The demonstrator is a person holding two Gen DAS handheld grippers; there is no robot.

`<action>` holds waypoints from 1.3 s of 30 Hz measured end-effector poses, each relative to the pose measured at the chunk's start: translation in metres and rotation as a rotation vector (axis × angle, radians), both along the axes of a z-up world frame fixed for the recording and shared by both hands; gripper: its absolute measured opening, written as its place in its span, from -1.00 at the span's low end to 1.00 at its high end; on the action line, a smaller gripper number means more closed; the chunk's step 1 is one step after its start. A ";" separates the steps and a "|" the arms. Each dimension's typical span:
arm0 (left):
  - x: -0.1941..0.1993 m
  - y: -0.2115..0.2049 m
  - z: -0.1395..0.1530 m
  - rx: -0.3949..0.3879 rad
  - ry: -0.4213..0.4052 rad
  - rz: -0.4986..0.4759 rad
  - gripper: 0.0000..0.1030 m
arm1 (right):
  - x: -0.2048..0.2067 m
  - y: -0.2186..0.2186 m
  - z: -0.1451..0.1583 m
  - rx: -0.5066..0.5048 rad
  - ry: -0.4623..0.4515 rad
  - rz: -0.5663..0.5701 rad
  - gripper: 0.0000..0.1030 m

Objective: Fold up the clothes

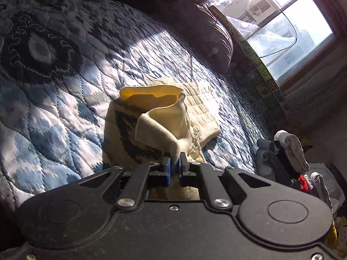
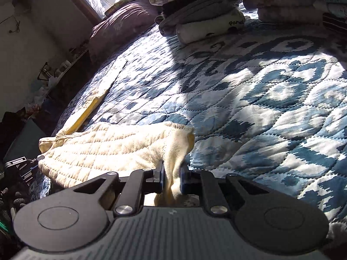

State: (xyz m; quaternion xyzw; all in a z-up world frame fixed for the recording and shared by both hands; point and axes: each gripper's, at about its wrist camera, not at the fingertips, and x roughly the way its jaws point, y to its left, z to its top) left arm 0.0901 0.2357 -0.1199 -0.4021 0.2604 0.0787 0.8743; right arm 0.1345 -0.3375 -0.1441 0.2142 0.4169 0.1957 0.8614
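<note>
A cream quilted garment [image 1: 173, 117] with a yellow lining lies on the blue-and-white patterned quilt [image 1: 65, 112]. In the left wrist view my left gripper [image 1: 175, 162] is shut on a lifted edge of it, and the cloth curls up in front of the blue pads. In the right wrist view the same cream garment [image 2: 108, 149] stretches to the left across the quilt [image 2: 260, 108], and my right gripper [image 2: 172, 177] is shut on a bunched corner of it. A yellow strip of the lining [image 2: 84, 114] shows farther back.
A purple pillow [image 1: 206, 34] lies by the window [image 1: 282, 28]. Stacks of folded clothes [image 2: 199, 10] sit at the far end of the bed, and a pile of clothes [image 1: 284, 158] is at the right. Clutter lines the floor at left [image 2: 26, 108].
</note>
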 end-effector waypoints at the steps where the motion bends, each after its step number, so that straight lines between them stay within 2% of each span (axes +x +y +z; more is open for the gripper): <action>1: -0.007 0.005 -0.003 0.009 0.023 0.015 -0.91 | 0.000 0.006 -0.002 -0.015 0.013 0.015 -0.71; 2: -0.010 0.009 -0.009 0.025 0.072 0.025 -0.88 | 0.001 0.011 -0.008 -0.039 0.043 0.020 -0.71; 4: -0.008 0.014 -0.024 0.069 0.220 0.032 -0.69 | 0.004 0.018 -0.018 -0.072 0.090 0.023 -0.66; 5: -0.012 0.018 -0.028 0.073 0.241 0.030 -0.69 | 0.004 0.019 -0.021 -0.075 0.101 0.021 -0.64; 6: -0.018 0.021 -0.027 0.062 0.218 0.029 -0.65 | 0.003 0.017 -0.021 -0.055 0.100 0.012 -0.58; 7: -0.022 0.023 -0.022 0.065 0.208 0.036 -0.45 | 0.003 0.014 -0.020 -0.033 0.099 0.005 -0.49; 9: -0.028 0.024 -0.008 0.113 0.181 0.047 -0.28 | 0.000 0.007 -0.016 -0.009 0.085 -0.017 -0.31; 13: -0.020 0.017 0.021 0.178 0.113 -0.011 -0.26 | 0.003 -0.012 -0.012 0.020 0.061 -0.064 -0.21; 16: 0.008 -0.002 0.039 0.230 0.070 -0.106 -0.13 | 0.010 -0.021 -0.013 0.010 0.038 -0.087 -0.11; 18: 0.034 -0.021 0.049 0.292 0.053 -0.163 -0.10 | 0.015 -0.022 -0.013 -0.015 0.018 -0.092 -0.02; 21: 0.072 -0.049 0.054 0.370 0.052 -0.239 -0.09 | 0.021 -0.017 -0.013 -0.070 -0.011 -0.087 0.11; 22: 0.084 -0.059 0.054 0.395 0.052 -0.265 -0.07 | 0.024 -0.015 -0.013 -0.089 -0.021 -0.086 0.21; 25: 0.119 -0.084 0.049 0.481 0.064 -0.324 0.02 | 0.028 -0.011 -0.015 -0.130 -0.051 -0.090 0.49; 30: 0.176 -0.118 0.034 0.615 0.098 -0.402 0.03 | 0.027 -0.002 -0.023 -0.165 -0.100 -0.088 0.73; 35: 0.230 -0.151 0.022 0.770 0.108 -0.463 0.03 | 0.024 0.010 -0.025 -0.224 -0.142 -0.068 0.87; 39: 0.276 -0.167 0.013 0.847 0.126 -0.474 0.03 | 0.024 0.000 -0.027 -0.146 -0.150 -0.087 0.92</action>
